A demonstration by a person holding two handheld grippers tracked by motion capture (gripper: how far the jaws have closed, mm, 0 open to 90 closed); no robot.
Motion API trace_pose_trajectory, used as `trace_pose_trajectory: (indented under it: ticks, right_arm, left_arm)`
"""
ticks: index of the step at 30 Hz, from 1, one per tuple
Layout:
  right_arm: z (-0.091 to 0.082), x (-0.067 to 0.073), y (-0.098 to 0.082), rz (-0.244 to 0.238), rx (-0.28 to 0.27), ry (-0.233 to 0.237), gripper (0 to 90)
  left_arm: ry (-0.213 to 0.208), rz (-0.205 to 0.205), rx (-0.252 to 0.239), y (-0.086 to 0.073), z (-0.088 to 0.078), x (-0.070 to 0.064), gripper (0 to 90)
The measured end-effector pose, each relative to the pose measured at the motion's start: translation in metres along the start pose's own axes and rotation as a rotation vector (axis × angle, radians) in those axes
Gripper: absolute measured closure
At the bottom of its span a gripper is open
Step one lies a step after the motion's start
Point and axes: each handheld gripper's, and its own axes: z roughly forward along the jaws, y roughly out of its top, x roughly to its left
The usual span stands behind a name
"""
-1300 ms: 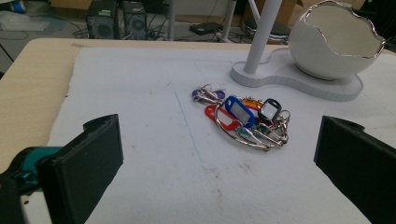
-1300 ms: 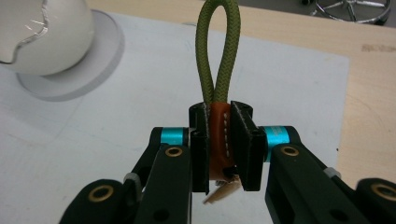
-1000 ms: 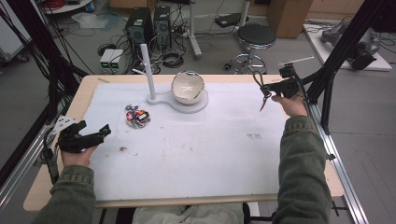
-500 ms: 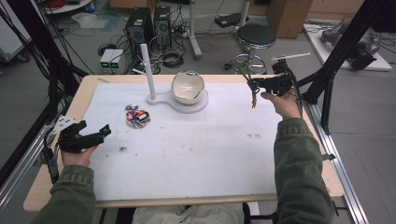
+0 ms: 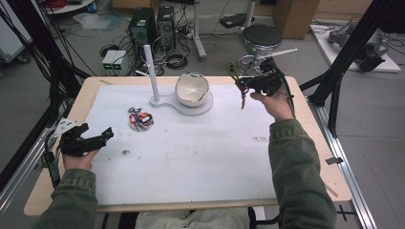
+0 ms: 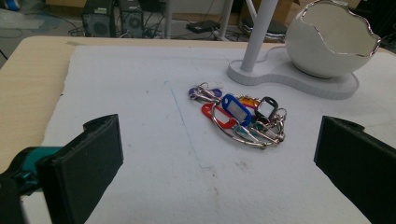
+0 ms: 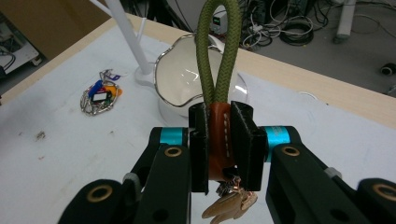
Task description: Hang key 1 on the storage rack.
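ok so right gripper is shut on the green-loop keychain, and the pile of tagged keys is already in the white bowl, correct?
Not quite. The right gripper is shut on the green-loop keychain, but the pile of tagged keys is not in the white bowl; it lies on the white mat beside the bowl's stand. The left gripper view shows this.

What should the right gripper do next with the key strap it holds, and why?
Probably carry it a little further toward the white stand's post and hang the loop there, or lower it into the egg-shaped bowl. The right gripper is shut on the green key strap, with keys dangling above the mat, just right of the bowl.
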Motion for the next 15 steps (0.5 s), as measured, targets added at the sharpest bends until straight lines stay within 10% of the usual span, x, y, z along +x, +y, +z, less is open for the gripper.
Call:
trace_pose_trajectory:
  ticks: [15]
  right_arm:
    - [0.03, 0.041, 0.012, -0.055, 0.028, 0.096, 77.7]
  left_arm:
    - [-0.008, 0.006, 0.004, 0.0, 0.0, -0.001, 1.7]
